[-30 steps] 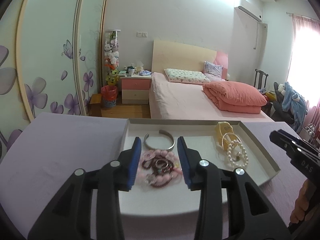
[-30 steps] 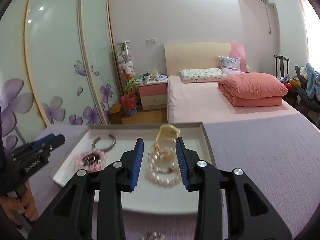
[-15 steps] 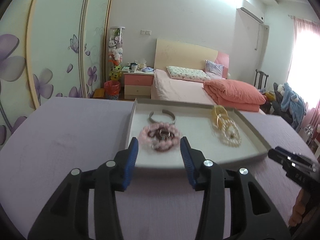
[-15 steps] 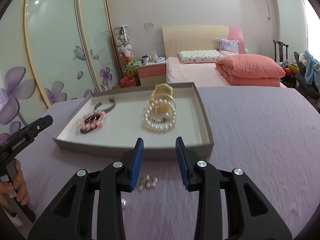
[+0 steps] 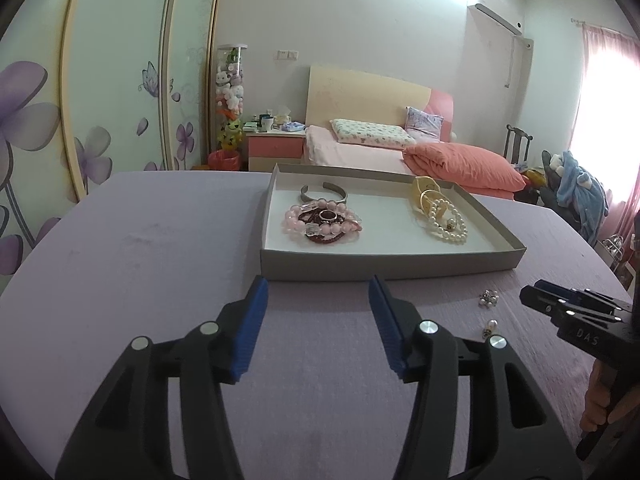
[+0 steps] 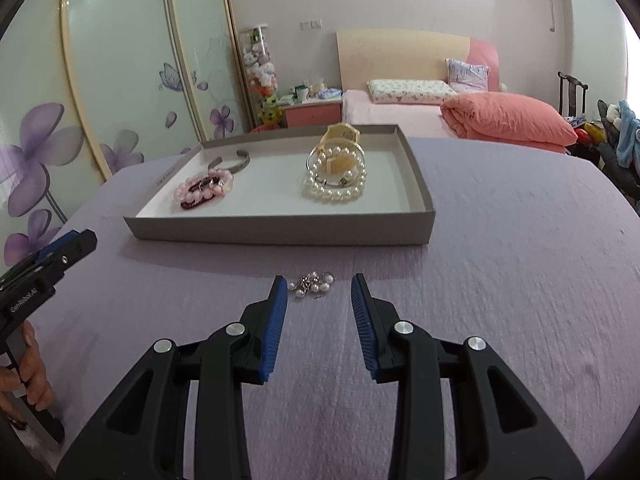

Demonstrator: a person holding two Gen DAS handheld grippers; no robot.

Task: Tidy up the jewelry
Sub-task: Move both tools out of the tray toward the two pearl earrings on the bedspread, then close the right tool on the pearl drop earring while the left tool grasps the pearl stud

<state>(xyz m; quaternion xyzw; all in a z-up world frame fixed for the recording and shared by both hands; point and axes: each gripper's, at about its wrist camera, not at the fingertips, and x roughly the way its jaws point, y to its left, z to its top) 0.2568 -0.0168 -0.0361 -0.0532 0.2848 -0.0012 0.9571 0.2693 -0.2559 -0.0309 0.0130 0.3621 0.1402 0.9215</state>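
Right gripper (image 6: 319, 286) wide open and empty, poised low over the lilac counter (image 6: 520, 264) with the small pearl-and-metal cluster (image 6: 313, 284) lying just beyond the tips, between them and nearer the left finger, long axis running left to right; clearly the nearer hand for this piece. Left gripper (image 5: 318, 292) off to the left, also spread apart and holding nothing, well short of the cluster. Farther off, the grey tray (image 6: 280, 232) with pink bead bracelets (image 6: 202, 190), silver cuff (image 6: 236, 162) and pearl strand (image 6: 336, 184); possibly a second loose bead near the cluster, too small to tell.
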